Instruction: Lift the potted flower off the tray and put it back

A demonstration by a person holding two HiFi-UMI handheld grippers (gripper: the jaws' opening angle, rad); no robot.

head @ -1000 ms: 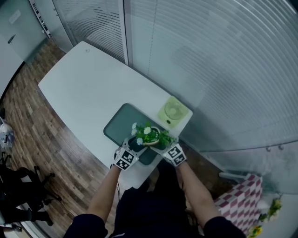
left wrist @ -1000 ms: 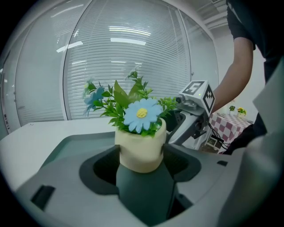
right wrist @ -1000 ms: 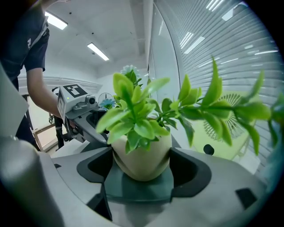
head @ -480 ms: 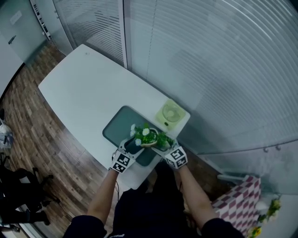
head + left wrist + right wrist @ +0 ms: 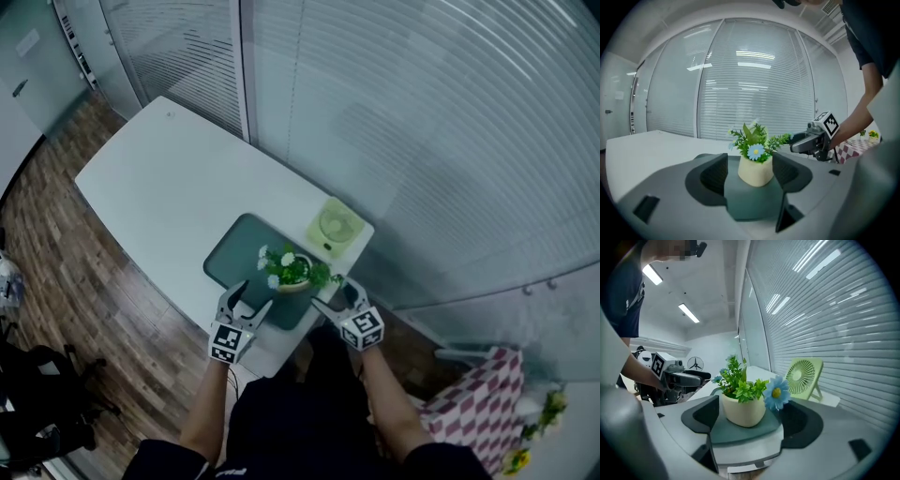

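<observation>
Potted flower (image 5: 289,270) on tray (image 5: 232,251); left gripper (image 5: 250,297), right gripper (image 5: 331,295) agape (flanking it).

Cream pot (image 5: 743,411), blue flower (image 5: 776,392), dark green tray (image 5: 234,253), pale green fan (image 5: 335,226), white table (image 5: 159,187).

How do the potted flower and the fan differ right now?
The potted flower stands on the dark tray; the fan stands on the white table beside that tray. The potted flower sits in a cream pot; the fan is pale green. Both stand upright; the open left gripper and right gripper touch neither.
</observation>
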